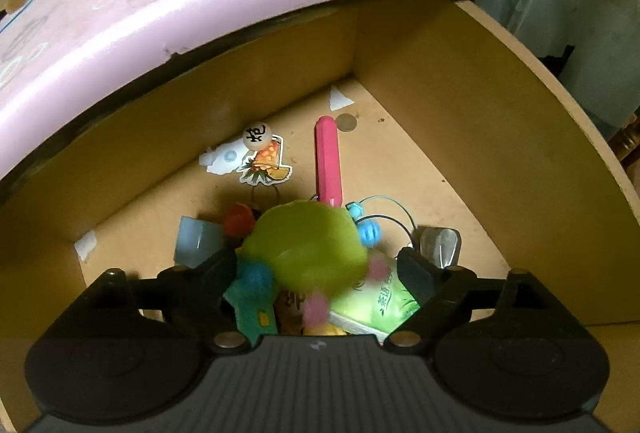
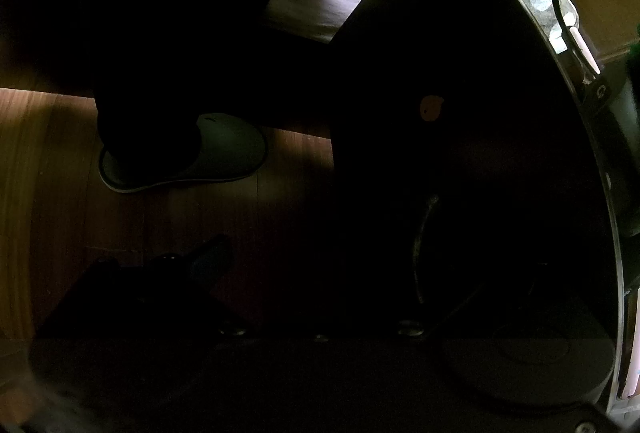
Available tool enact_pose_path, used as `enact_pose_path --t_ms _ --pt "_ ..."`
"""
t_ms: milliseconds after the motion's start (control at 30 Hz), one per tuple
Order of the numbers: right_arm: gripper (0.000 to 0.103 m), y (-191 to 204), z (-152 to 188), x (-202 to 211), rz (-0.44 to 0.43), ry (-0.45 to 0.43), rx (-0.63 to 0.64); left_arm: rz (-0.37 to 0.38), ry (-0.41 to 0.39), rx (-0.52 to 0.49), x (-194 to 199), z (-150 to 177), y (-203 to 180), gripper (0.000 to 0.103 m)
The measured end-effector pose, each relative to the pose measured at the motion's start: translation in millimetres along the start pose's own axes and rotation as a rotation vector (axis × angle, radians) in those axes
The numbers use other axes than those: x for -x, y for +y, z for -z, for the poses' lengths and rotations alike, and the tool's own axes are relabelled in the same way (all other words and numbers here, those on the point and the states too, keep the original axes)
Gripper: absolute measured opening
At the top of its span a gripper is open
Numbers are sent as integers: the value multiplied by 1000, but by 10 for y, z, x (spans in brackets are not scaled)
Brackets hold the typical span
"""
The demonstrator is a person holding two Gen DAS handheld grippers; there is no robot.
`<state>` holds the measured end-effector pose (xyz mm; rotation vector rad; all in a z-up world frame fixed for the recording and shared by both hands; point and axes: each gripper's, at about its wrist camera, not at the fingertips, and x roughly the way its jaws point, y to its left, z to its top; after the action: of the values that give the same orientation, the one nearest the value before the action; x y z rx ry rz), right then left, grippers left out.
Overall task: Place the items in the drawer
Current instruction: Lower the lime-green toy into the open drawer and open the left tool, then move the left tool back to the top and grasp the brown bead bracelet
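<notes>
Currently left gripper (image 1: pixel 320 267) hangs over open drawer (image 1: pixel 472 81), jaws spread wide, green soft toy (image 1: pixel 306 245) blurred between fingertips, apparently free of both pads, directly ahead and below tool. Pink pen (image 1: pixel 329 161) lies on drawer floor beyond, long axis running away from gripper. Right gripper (image 2: pixel 316 273) low beside dark cabinet, near slipper (image 2: pixel 188 153); too dark, jaw state indeterminate. Left arm nearer drawer.

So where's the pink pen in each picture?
Left wrist view: the pink pen lies on the drawer floor, middle of the picture, just beyond the blurry green toy.
Right wrist view: not in it; that view is mostly dark, showing floor and a slipper.
Shared landmark: none that I can match with confidence.
</notes>
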<state>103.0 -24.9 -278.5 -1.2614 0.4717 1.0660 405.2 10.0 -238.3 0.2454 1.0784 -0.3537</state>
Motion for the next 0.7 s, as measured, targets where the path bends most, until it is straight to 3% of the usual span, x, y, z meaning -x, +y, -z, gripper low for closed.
enact_pose_path --t_ms 200,400,600,700 --pt "100 -14 15 -7 -3 -2 7 -1 0 -8 111 -4 -35 88" --pt "100 -8 13 -8 -2 -1 8 26 -59 15 458 -9 -37 88" --pt "100 -4 19 -6 -2 -1 5 73 -152 20 1008 -32 0 88" --pt "100 0 25 -9 -2 -2 6 49 -220 7 1270 -118 42 88"
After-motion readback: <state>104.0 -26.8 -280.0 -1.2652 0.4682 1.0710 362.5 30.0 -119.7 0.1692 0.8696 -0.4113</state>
